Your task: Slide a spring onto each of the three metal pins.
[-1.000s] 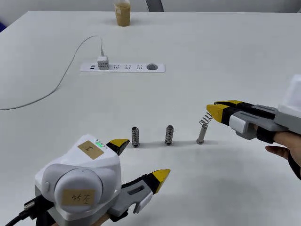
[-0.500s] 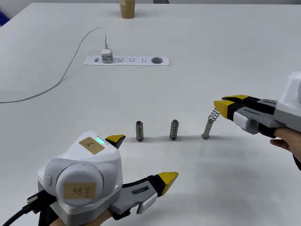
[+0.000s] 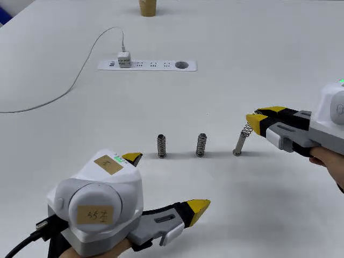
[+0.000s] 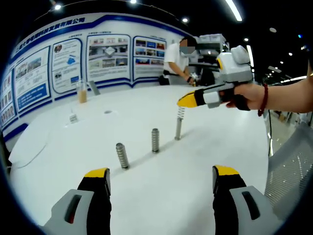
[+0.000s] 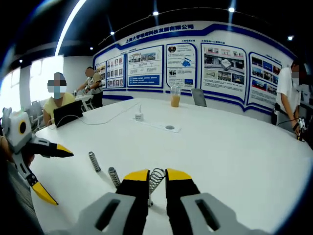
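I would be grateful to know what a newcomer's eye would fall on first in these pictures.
First comes the right gripper at the right of the head view, shut on a spring at the top of a tilted pin. To the left of it, mid-table, stand two upright pins already wearing springs, the middle pin and the far-left pin. The left gripper hangs open at the bottom left.

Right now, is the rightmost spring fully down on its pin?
No, only partway: the spring sits at the top of the pin, pinched by the right gripper, bare shaft below.
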